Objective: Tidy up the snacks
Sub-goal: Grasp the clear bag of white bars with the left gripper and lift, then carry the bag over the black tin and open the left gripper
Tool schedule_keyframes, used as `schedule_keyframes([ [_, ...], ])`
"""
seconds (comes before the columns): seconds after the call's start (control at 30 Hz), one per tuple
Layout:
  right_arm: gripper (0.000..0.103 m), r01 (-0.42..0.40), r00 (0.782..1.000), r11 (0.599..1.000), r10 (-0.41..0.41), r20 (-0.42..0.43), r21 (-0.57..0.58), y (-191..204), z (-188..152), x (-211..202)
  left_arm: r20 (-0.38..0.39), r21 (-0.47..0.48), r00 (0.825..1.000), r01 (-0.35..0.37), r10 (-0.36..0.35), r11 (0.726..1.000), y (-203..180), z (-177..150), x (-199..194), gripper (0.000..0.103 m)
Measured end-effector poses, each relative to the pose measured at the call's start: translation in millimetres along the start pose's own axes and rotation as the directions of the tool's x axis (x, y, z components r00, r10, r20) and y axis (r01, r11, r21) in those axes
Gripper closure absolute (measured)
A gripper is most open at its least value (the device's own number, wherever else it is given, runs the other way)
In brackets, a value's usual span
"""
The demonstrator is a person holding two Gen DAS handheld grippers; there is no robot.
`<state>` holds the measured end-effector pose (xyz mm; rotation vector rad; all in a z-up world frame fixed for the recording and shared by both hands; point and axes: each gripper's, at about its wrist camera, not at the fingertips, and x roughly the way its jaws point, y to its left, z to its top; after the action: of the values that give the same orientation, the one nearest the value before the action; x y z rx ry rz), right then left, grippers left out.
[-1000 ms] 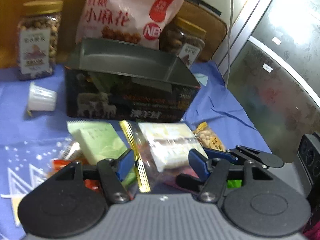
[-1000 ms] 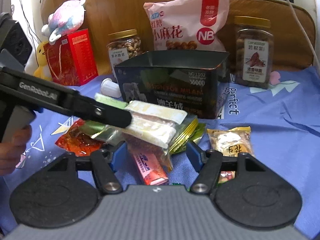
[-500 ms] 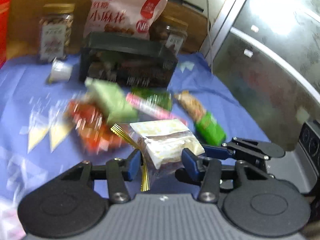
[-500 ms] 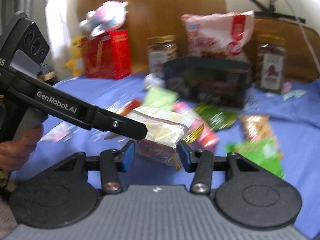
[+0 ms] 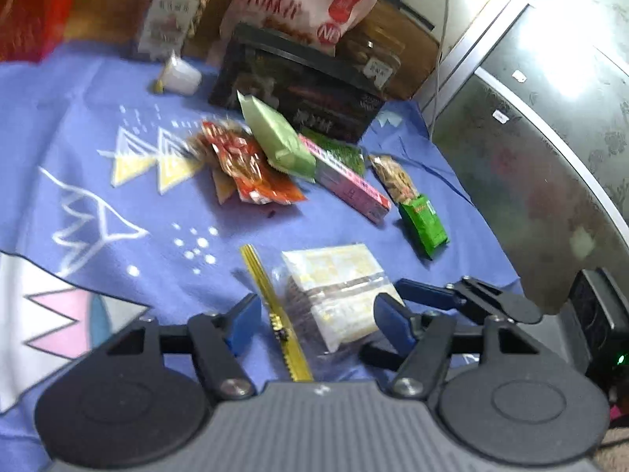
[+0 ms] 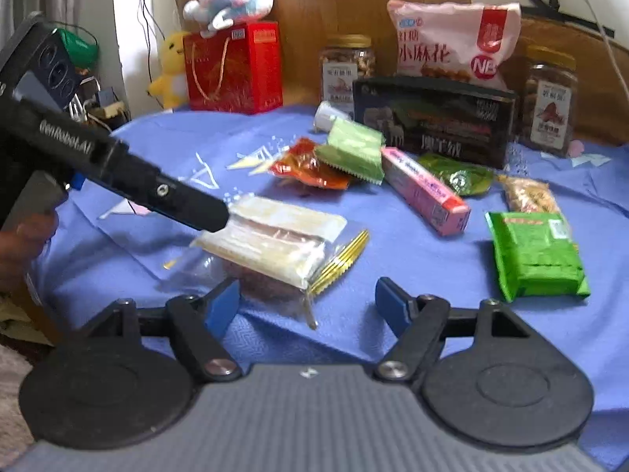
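Note:
A clear snack bag with gold edges and a pale label lies on the blue cloth near its front edge. My left gripper is open, its jaws either side of the bag, apart from it. It shows in the right wrist view as a dark arm reaching over the bag. My right gripper is open and empty, just in front of the bag. The dark open tin stands at the back.
Loose snacks lie before the tin: red packet, light green packet, pink box, dark green packet, peanut packet, bright green packet. Jars, a pink bag and a red gift bag stand behind.
Both grippers pulled back from the pile toward the cloth's front edge with the clear bag. The jaws of both have opened wider, and the bag now lies on the cloth.

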<state>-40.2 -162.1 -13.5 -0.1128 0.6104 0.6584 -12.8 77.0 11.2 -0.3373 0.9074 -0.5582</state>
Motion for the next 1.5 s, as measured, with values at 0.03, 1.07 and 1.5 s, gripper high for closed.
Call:
schedule_keyframes([
  [0.03,0.026,-0.008,1.000,1.000,0.008,-0.005,-0.006,1,-1,3,-0.017,0.003,1.000,0.006,-0.006,1.000,0,1,6,0.045],
  [1.07,0.043,0.055,0.978,0.988,-0.083,0.194,0.141,-163,144,72,0.225,0.080,0.974,-0.058,0.039,0.995,10,217,98,0.054],
  [1.5,0.069,0.088,0.993,0.965,-0.106,0.060,0.248,-190,108,74,0.257,-0.007,0.945,-0.207,0.201,0.978,32,130,28,0.052],
])
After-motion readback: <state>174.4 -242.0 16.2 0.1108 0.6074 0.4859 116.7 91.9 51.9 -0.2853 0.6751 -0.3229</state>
